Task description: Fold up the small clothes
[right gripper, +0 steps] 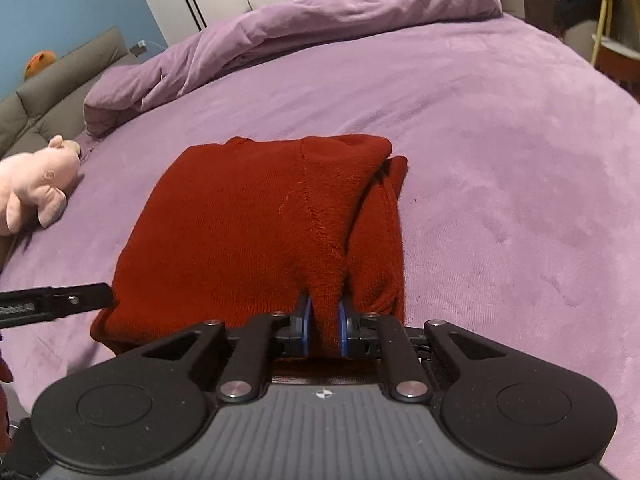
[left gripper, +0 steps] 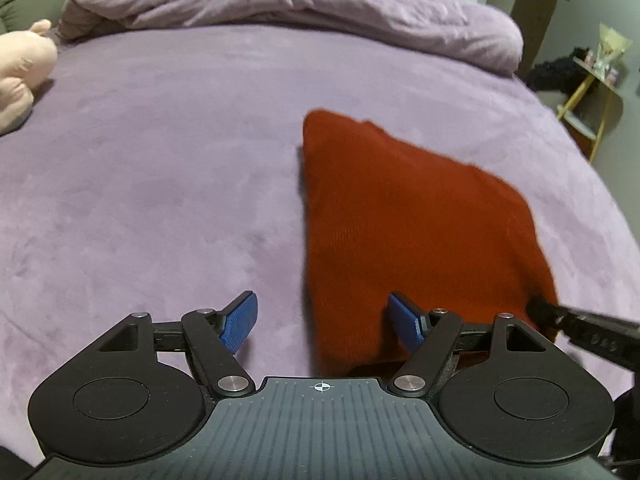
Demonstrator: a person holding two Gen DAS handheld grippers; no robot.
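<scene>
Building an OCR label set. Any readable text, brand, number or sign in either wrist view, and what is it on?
No readable words, brands or numbers in either view.
Crosshair mark, no text: on the left gripper body and the right gripper body.
Red garment: no label visible.
Items on the yellow side table: too small and blurred to read.

1. A folded sweater (right gripper: 248,232) lies on the bed (right gripper: 500,160).
2. A bunched duvet (right gripper: 320,28) lies along the bed's far side, behind the sweater.
3. A plush pig (right gripper: 36,188) lies left of the sweater, well apart.
4. A side table (left gripper: 596,92) stands off the bed's right edge.
</scene>
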